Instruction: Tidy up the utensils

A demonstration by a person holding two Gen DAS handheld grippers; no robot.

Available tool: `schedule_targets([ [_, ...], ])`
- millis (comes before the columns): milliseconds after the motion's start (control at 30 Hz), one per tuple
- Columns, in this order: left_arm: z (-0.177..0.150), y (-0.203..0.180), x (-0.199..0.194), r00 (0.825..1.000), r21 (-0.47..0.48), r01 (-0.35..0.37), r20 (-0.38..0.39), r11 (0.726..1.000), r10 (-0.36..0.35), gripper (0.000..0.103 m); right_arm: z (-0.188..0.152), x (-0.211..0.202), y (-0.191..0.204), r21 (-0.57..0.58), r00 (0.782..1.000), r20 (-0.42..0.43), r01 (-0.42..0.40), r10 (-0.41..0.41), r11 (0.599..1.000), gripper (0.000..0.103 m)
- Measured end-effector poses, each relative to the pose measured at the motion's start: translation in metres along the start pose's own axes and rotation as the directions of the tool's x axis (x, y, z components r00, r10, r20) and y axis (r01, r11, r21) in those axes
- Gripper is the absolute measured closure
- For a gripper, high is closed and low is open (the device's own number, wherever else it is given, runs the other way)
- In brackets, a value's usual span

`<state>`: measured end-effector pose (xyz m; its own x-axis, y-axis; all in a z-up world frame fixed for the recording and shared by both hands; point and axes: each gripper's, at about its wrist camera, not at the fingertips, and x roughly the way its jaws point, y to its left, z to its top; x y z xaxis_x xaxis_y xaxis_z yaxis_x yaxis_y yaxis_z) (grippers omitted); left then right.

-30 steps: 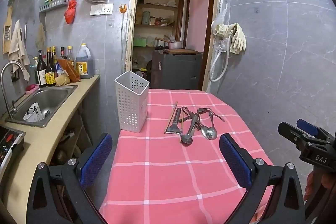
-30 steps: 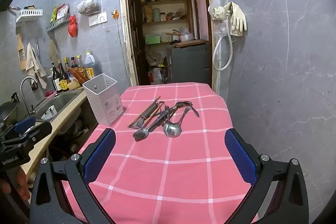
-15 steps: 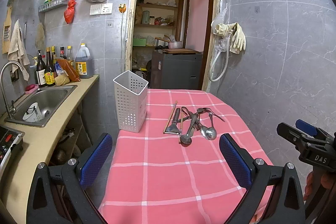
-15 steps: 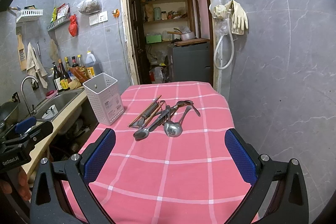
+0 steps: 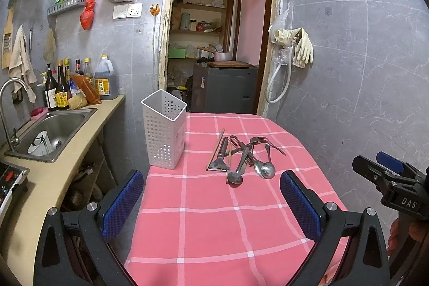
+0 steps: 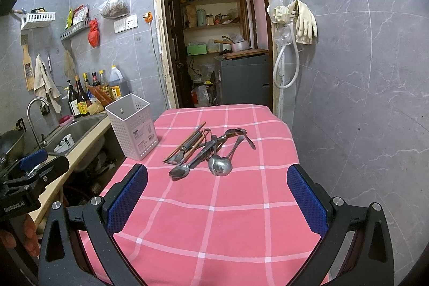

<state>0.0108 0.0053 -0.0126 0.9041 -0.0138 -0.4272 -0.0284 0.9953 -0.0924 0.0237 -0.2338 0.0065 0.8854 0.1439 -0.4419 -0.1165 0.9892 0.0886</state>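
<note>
Grey-tiled kitchen walls [image 5: 348,50], open doorway [image 5: 214,44]

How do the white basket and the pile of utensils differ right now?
The white basket stands upright at the table's left edge; the utensils lie flat in a tangle mid-table. The basket is perforated plastic; the utensils are mostly metal, with wooden chopsticks. Both rest on the pink checked cloth, untouched.
</note>
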Motion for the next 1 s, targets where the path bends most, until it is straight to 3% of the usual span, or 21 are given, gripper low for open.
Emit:
schedule_targets([
  [1000,0.003,-0.013,0.004,1.0,0.008,-0.002,-0.007,1.0,0.002,0.001,0.002,0.003,-0.008,0.005,1.0,-0.003,-0.003,0.003,1.0,0.001],
])
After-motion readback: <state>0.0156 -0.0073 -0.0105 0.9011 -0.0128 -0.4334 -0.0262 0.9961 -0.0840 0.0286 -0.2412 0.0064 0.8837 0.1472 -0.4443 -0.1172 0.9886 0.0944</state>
